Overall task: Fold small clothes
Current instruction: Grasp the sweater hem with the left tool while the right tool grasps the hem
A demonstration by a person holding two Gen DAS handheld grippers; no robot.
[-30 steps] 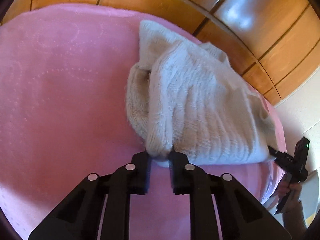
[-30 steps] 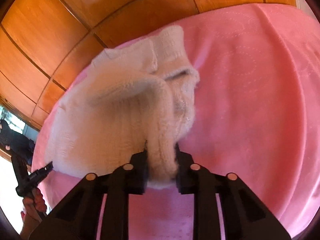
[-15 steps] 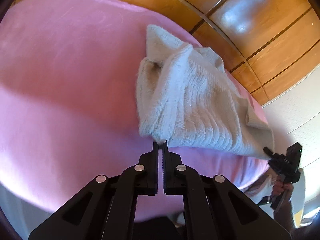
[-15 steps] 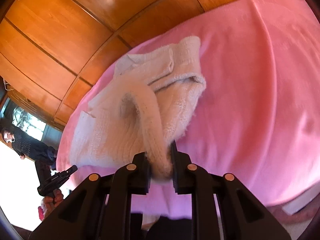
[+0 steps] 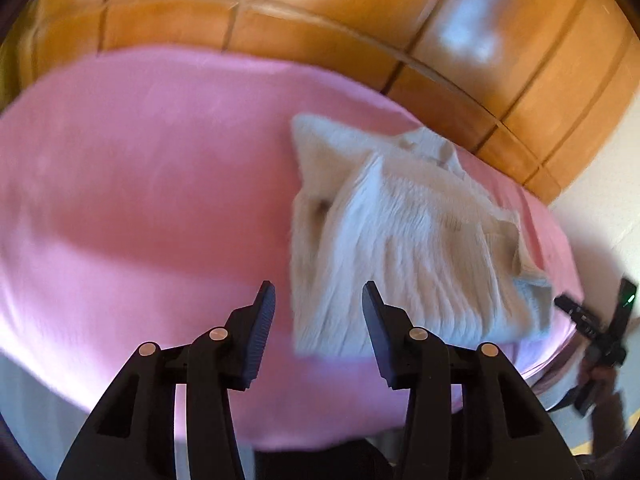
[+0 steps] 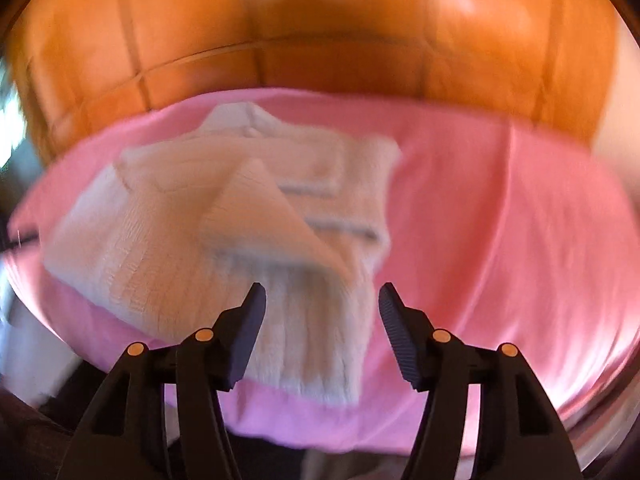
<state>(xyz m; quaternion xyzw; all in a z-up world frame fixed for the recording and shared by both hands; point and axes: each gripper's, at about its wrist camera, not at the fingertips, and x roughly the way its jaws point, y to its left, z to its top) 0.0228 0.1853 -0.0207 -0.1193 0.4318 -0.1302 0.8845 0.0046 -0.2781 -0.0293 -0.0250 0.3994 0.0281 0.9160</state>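
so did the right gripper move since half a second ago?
Yes. The right gripper has pulled back from the knit sweater toward the near edge of the pink bedspread; its jaws have just been opening, nothing pinched.

Both wrist views angled down, close over pink bed (image 5: 140, 200); share sweater (image 5: 400, 240).
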